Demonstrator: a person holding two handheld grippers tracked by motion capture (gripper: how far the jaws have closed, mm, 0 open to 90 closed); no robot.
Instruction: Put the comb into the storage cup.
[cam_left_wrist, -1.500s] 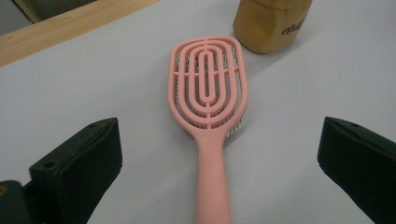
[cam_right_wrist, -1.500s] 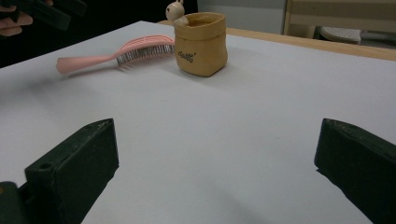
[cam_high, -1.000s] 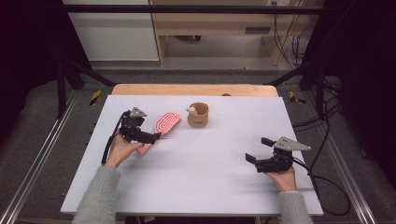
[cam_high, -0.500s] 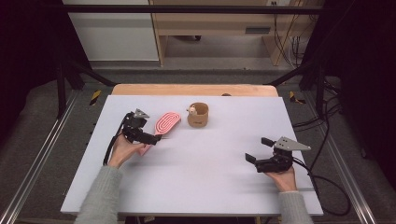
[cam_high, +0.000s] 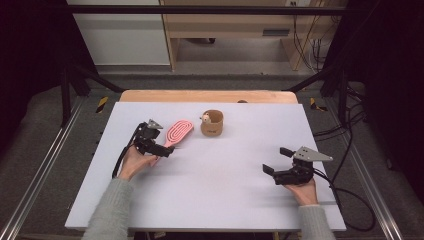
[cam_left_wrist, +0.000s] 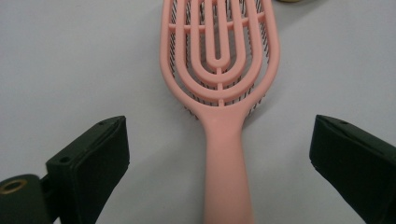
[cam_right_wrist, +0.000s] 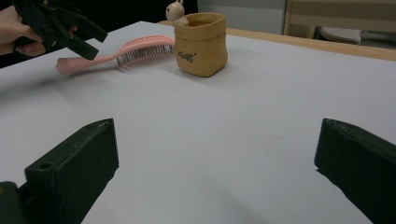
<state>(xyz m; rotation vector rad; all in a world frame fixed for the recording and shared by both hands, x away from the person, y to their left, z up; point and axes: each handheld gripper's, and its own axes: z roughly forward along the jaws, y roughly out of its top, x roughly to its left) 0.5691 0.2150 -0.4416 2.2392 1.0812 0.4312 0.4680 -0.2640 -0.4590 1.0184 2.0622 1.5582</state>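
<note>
A pink hairbrush (cam_high: 179, 132) lies flat on the white table (cam_high: 210, 195), bristles down, its handle toward the person's left hand. My left gripper (cam_high: 162, 150) straddles that handle (cam_left_wrist: 226, 158). Its jaws have just been closing, with the handle between them, but both pads (cam_left_wrist: 100, 154) still stand well clear of it, so it is open. A tan pouch (cam_high: 212, 123) with a small rabbit figure (cam_high: 205, 118) on its rim stands just right of the brush head. My right gripper (cam_high: 275, 160) rests open near the front right, nothing between its jaws (cam_right_wrist: 219, 130).
A wooden strip (cam_high: 200, 96) runs along the table's far edge. Cables (cam_high: 345, 200) trail off the right side. Metal frame rails (cam_high: 40, 170) flank the table. In the right gripper view the pouch (cam_right_wrist: 201, 44) and brush (cam_right_wrist: 140, 50) sit far ahead.
The left hand has crept slightly along the brush handle toward the brush head. The right hand and the pouch have stayed put.
</note>
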